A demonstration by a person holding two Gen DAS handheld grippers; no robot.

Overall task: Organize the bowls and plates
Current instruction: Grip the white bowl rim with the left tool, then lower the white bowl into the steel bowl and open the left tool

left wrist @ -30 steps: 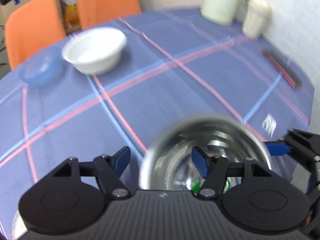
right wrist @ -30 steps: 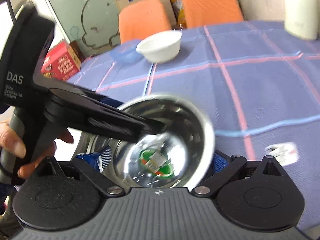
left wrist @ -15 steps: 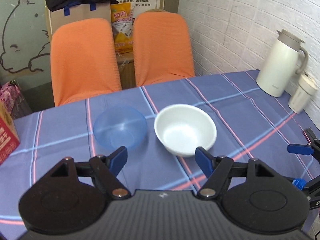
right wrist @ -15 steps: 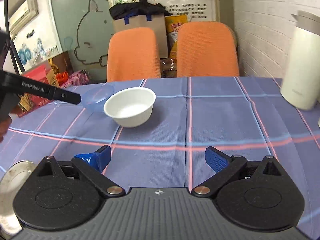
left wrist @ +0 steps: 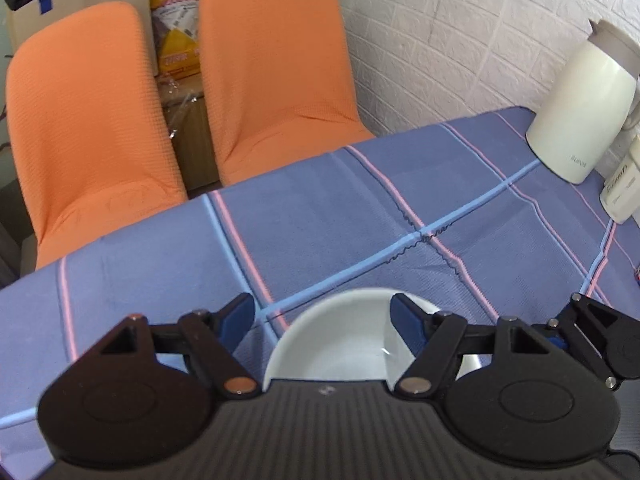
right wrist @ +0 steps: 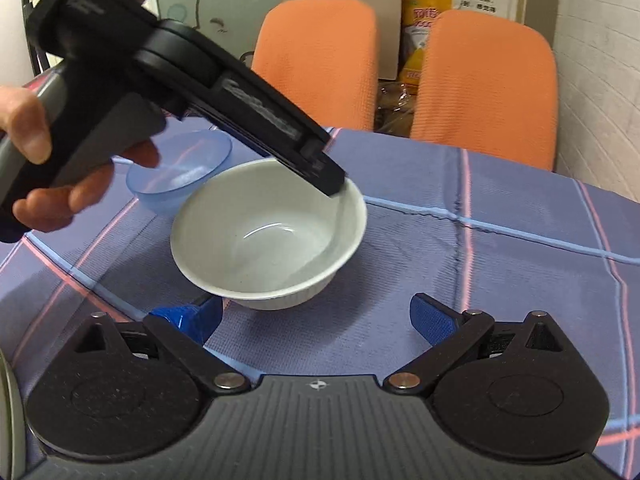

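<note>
Right wrist view, far left: a hand [right wrist: 60, 176] grips the left hand-held gripper [right wrist: 334, 184], which angles down over the white bowl [right wrist: 268, 236], tip at the bowl's far right rim. Can't tell from here whether the tip touches the rim.

Blue bowl [right wrist: 180, 172] sits on the tabletop [right wrist: 500, 280] just behind and left of the white one, partly hidden by the hand; touching or a small gap, can't tell.

White bowl stands upright on the checked cloth, roughly centre, just beyond the right hand-held gripper [right wrist: 316, 314]. That one is spread wide, holding nothing, with the bowl's near wall between the blue pads [right wrist: 434, 318] but not in contact.

Left wrist view: left hand-held gripper [left wrist: 322, 314] is wide open, nothing clamped; white bowl [left wrist: 340, 344] directly below it, right pad over the bowl's inside.

Far side: two orange chairs [left wrist: 276, 68]. Far right: cream jug [left wrist: 580, 108] on the tabletop by the brick wall.
</note>
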